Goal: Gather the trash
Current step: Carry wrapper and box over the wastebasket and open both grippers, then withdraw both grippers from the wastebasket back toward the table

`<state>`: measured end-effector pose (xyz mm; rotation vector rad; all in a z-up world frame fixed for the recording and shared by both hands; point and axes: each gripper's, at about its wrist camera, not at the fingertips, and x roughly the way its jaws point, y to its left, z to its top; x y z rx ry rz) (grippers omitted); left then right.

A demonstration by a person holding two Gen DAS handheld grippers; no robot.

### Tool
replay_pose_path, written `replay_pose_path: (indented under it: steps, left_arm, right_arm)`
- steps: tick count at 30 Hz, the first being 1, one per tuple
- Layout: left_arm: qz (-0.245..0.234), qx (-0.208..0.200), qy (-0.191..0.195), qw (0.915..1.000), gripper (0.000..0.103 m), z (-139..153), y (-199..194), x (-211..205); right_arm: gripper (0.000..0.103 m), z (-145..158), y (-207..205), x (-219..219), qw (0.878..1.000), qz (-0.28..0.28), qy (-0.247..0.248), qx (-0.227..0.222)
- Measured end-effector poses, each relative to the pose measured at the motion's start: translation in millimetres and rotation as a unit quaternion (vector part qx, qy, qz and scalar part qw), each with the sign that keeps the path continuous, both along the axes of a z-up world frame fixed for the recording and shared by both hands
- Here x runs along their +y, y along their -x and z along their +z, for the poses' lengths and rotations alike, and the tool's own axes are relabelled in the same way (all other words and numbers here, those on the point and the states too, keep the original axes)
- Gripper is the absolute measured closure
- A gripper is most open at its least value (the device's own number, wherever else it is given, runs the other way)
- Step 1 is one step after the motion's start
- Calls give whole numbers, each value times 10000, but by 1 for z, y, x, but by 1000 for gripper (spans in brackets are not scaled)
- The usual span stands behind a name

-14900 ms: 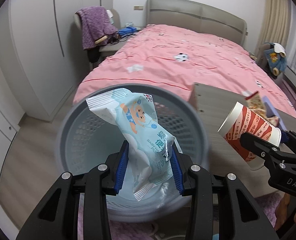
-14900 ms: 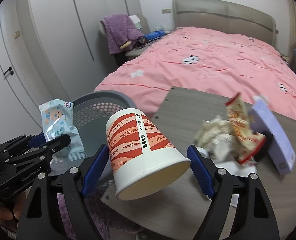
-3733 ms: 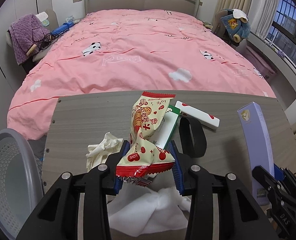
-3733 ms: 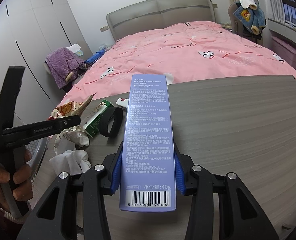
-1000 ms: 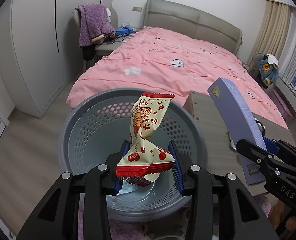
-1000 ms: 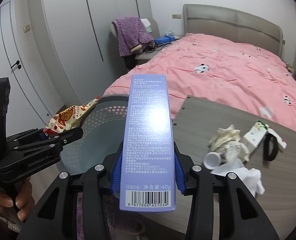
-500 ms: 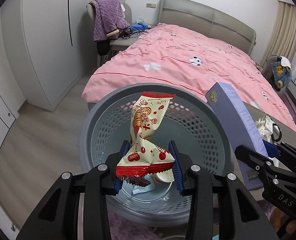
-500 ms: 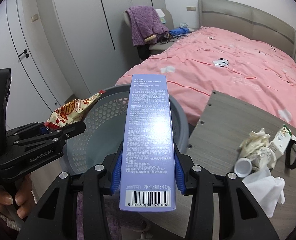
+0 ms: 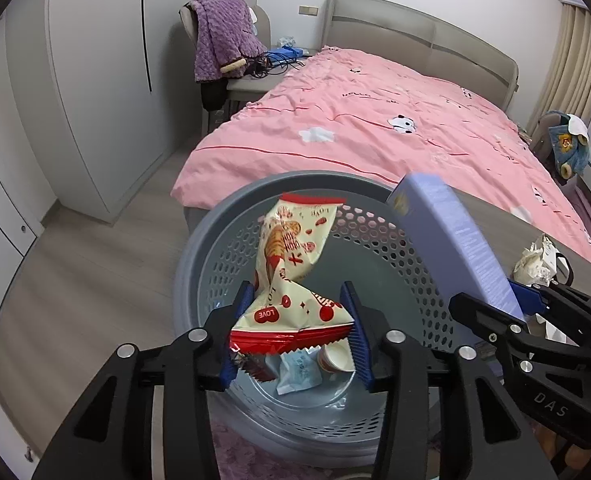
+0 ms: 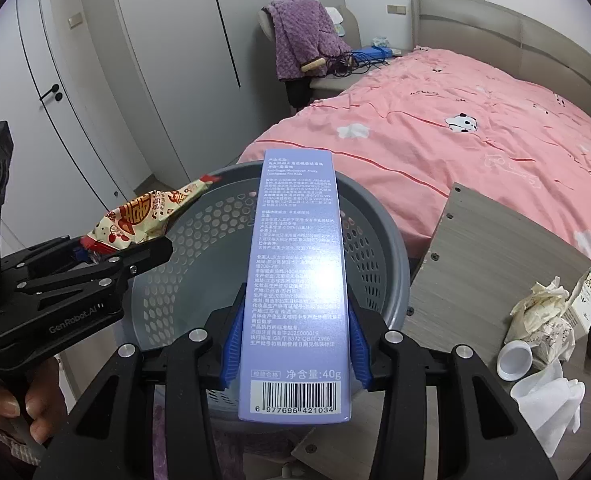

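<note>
My left gripper [image 9: 295, 332] is shut on a red and cream snack wrapper [image 9: 291, 268] and holds it over the grey perforated trash basket [image 9: 231, 224]. The wrapper also shows in the right wrist view [image 10: 143, 216]. My right gripper [image 10: 295, 344] is shut on a long purple toothpaste box [image 10: 295, 280] and holds it above the basket [image 10: 387, 240]; the box also shows in the left wrist view [image 9: 455, 240]. A blue wipes packet [image 9: 297, 372] and a paper cup [image 9: 335, 358] lie at the basket's bottom.
A grey wooden table [image 10: 475, 264] stands right of the basket with crumpled paper [image 10: 543, 316], a white cap [image 10: 515, 360], white tissue [image 10: 547, 404] and a green and white box [image 10: 587, 296]. A pink bed [image 9: 375, 120] lies behind. A chair with a purple blanket [image 9: 219, 36] stands by the wardrobe.
Both grippers have moved further left, so both the wrapper and the purple box now hang more squarely over the basket. Both grips are unchanged.
</note>
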<state>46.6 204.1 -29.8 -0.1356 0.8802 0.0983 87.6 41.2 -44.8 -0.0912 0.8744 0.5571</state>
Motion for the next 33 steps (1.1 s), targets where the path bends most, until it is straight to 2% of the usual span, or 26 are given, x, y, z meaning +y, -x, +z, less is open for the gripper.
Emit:
replay_pose_path:
  steps: [1, 2, 3, 10, 12, 22, 33]
  left_arm:
    - [18, -4, -13, 10000, 55, 0, 0, 0]
    - [44, -13, -20, 10000, 52, 1, 1, 1]
    - [61, -15, -21, 10000, 52, 0, 2, 2]
    - [229, -57, -175, 9996, 49, 2, 5, 5]
    - [256, -88, -202, 9994, 44, 3, 6, 6]
    - [312, -138, -308, 9989, 44, 6, 12, 5]
    - [311, -197, -369, 9986, 39, 11, 20, -1]
  right_arm:
    - [45, 0, 0, 0, 10000, 0, 0, -15]
    - [38, 2, 1, 0, 10000, -17, -13, -93]
    - [37, 3, 2, 0, 9999, -19, -19, -126]
    - [37, 2, 2, 1, 9999, -19, 13, -112]
    - [37, 2, 3, 2, 9999, -19, 22, -105]
    - [37, 4, 7, -3, 9999, -64, -3, -136]
    - [33, 7, 14, -11, 9997, -149, -42, -186]
